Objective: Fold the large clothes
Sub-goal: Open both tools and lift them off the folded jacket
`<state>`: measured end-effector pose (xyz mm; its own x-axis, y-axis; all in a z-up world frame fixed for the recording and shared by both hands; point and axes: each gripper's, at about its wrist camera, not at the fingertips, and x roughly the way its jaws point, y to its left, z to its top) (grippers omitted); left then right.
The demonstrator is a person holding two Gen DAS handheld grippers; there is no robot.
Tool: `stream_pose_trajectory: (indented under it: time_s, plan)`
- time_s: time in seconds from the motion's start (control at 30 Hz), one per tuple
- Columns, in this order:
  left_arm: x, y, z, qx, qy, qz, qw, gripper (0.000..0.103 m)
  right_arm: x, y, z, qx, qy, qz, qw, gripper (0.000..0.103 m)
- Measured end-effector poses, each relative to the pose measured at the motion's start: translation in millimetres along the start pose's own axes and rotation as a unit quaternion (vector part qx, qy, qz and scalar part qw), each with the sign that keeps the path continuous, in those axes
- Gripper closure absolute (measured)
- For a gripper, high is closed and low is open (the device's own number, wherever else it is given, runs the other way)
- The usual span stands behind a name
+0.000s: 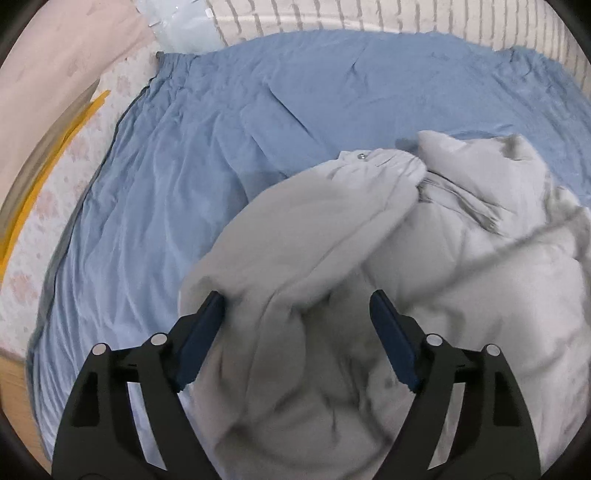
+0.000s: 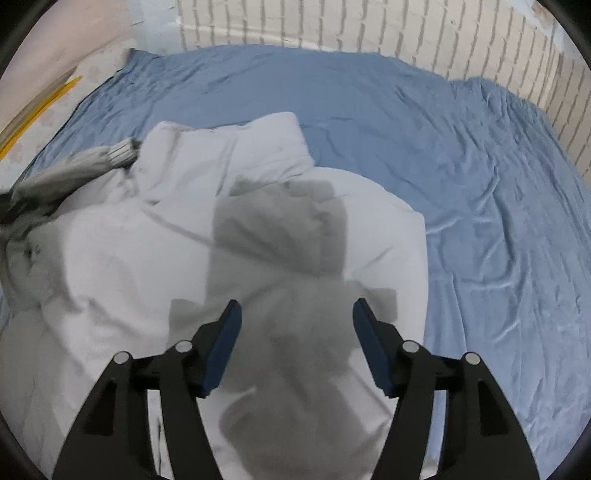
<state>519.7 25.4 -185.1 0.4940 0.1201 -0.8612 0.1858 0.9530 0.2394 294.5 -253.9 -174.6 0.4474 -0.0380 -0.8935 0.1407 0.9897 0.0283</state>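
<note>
A puffy light grey jacket (image 1: 424, 266) lies bunched on a blue sheet (image 1: 184, 184). In the left wrist view one sleeve (image 1: 314, 221) with a snap cuff runs up and right across the body. My left gripper (image 1: 297, 306) is open, its fingers either side of the sleeve's lower part, not clamped. In the right wrist view the jacket (image 2: 129, 258) fills the lower left, its collar (image 2: 229, 147) at the far end. My right gripper (image 2: 297, 314) is open and empty just above the jacket, casting its shadow on it.
The blue sheet (image 2: 480, 184) covers a bed set against a white brick wall (image 2: 369, 26). A floral mattress edge (image 1: 55, 184) and yellow strips (image 1: 48, 173) lie at the left. A pale plastic bag (image 1: 177, 26) sits at the far corner.
</note>
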Motion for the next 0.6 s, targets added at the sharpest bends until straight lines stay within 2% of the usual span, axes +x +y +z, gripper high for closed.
stream_pose_trajectory:
  time_s: [0.13, 0.2, 0.23, 0.27, 0.37, 0.47, 0.5, 0.53, 0.6]
  plan:
    - [27, -7, 22, 0.003, 0.015, 0.031, 0.9994, 0.019, -6, 6, -11, -0.029, -0.007, -0.010, 1.000, 0.032]
    - [44, -5, 30, -0.005, 0.036, 0.043, 0.9984, 0.034, -6, 8, -12, -0.031, -0.002, -0.011, 0.999, 0.032]
    - [47, 2, 30, -0.008, 0.048, 0.047, 0.9977, 0.049, -6, 8, -13, -0.029, -0.001, -0.009, 1.000, 0.032]
    - [51, 7, 31, -0.014, 0.058, 0.041, 0.9974, 0.063, -8, 9, -14, -0.026, -0.001, -0.006, 1.000, 0.032]
    - [49, 20, 31, -0.049, 0.056, 0.004, 0.9973, 0.084, -11, 9, -17, -0.026, -0.007, -0.003, 1.000, 0.032]
    - [20, 35, 23, -0.081, 0.026, -0.036, 0.9957, 0.088, -10, 7, -23, -0.027, -0.007, -0.003, 1.000, 0.032]
    - [3, 40, 18, -0.091, 0.008, -0.061, 0.9939, 0.088, -11, 7, -25, -0.027, -0.009, -0.003, 1.000, 0.032]
    - [-12, 43, 13, -0.095, -0.009, -0.080, 0.9922, 0.088, -11, 7, -27, -0.028, -0.011, -0.003, 1.000, 0.032]
    - [-47, 43, 0, -0.079, -0.050, -0.092, 0.9914, 0.089, -13, 7, -31, -0.026, -0.010, -0.002, 1.000, 0.032]
